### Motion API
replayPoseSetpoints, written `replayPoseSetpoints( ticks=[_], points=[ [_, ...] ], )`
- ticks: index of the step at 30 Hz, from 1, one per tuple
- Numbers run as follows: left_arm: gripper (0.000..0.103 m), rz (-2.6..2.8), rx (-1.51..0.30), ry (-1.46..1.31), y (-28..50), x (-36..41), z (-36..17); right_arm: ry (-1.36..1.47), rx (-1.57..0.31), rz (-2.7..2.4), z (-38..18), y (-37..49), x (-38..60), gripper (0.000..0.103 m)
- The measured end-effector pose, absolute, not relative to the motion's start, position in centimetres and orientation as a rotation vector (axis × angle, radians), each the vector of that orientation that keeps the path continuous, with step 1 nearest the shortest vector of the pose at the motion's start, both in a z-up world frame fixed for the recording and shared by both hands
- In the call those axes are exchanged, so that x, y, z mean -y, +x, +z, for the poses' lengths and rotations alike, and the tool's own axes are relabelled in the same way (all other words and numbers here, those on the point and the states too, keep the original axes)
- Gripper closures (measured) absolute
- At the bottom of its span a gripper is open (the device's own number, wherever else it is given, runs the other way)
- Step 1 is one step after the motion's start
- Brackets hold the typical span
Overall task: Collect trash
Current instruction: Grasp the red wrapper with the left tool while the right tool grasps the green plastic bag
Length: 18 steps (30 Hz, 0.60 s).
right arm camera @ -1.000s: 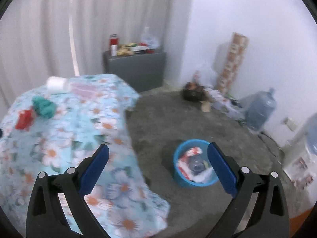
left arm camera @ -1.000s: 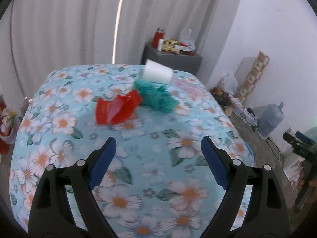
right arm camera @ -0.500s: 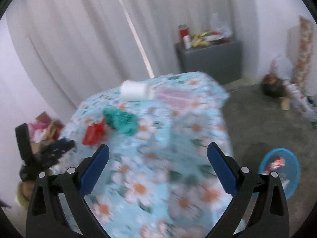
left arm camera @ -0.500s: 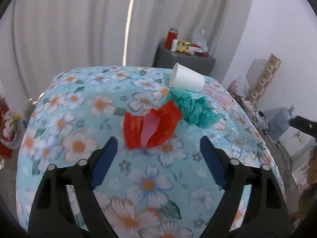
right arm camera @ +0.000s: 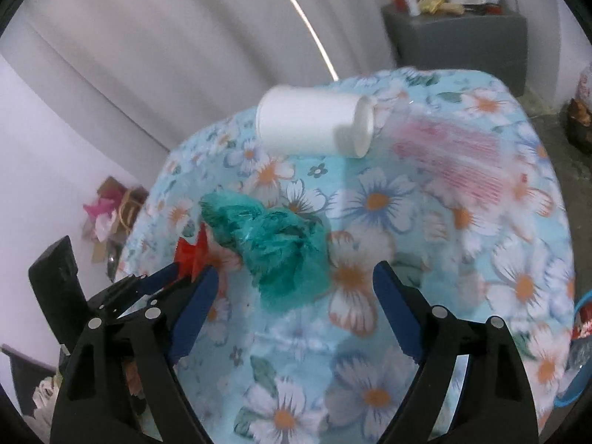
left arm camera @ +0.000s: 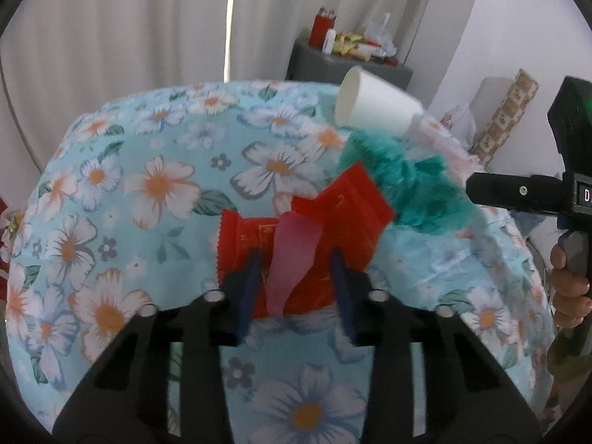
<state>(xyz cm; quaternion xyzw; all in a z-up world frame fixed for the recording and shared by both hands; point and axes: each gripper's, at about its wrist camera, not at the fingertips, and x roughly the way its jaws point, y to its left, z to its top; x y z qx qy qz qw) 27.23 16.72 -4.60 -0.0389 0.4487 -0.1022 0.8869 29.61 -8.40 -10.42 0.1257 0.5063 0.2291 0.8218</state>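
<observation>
A crumpled red wrapper with a pink flap lies on the flowered tablecloth. My left gripper straddles its near part, jaws closing, both pads touching the wrapper. Just right of it is a teal crumpled wad, and behind that a white cup lies on its side. In the right wrist view the teal wad sits just ahead of my right gripper, its near end between the wide fingers, untouched; those jaws are closing slightly. The red wrapper pokes up at the left gripper's tips.
The white cup lies beside a clear pink-striped plastic bag at the table's far side. A grey cabinet with bottles stands by the curtain. A blue bin shows at the floor on the right. A hand holds the right gripper's handle.
My left gripper came forward and down onto the red wrapper and its jaws narrowed around it. The right gripper swung from the floor bin to the table, over the teal wad.
</observation>
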Motion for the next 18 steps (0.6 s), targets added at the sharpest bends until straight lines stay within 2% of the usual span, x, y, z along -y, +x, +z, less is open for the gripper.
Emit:
replayPoseSetpoints(
  ticks=[4, 5, 8, 9, 10, 18],
  points=[
    [0.082, -0.191, -0.937, -0.071, 27.6, -16.8, -5.2, 0.262, -1.125, 0.497, -12.0, 31.2, 7.4, 0.019],
    [0.087, -0.188, -0.934, -0.069, 27.6, -16.8, -5.2, 0.263, -1.132, 0.503, -12.3, 31.4, 7.5, 0.021],
    [0.099, -0.178, -0.930, -0.072, 27.5, -17.2, -5.3, 0.288, -1.144, 0.516, -12.7, 31.5, 7.4, 0.038],
    [0.100, -0.180, -0.926, -0.077, 27.4, -17.3, -5.2, 0.305, -1.145, 0.526, -12.6, 31.3, 7.5, 0.047],
    [0.101, -0.181, -0.925, -0.081, 27.3, -17.5, -5.1, 0.319, -1.148, 0.534, -12.6, 31.2, 7.5, 0.050],
    [0.103, -0.196, -0.886, -0.088, 25.8, -17.4, -3.5, 0.280, -1.138, 0.514, -11.5, 29.0, 8.2, 0.056]
  ],
)
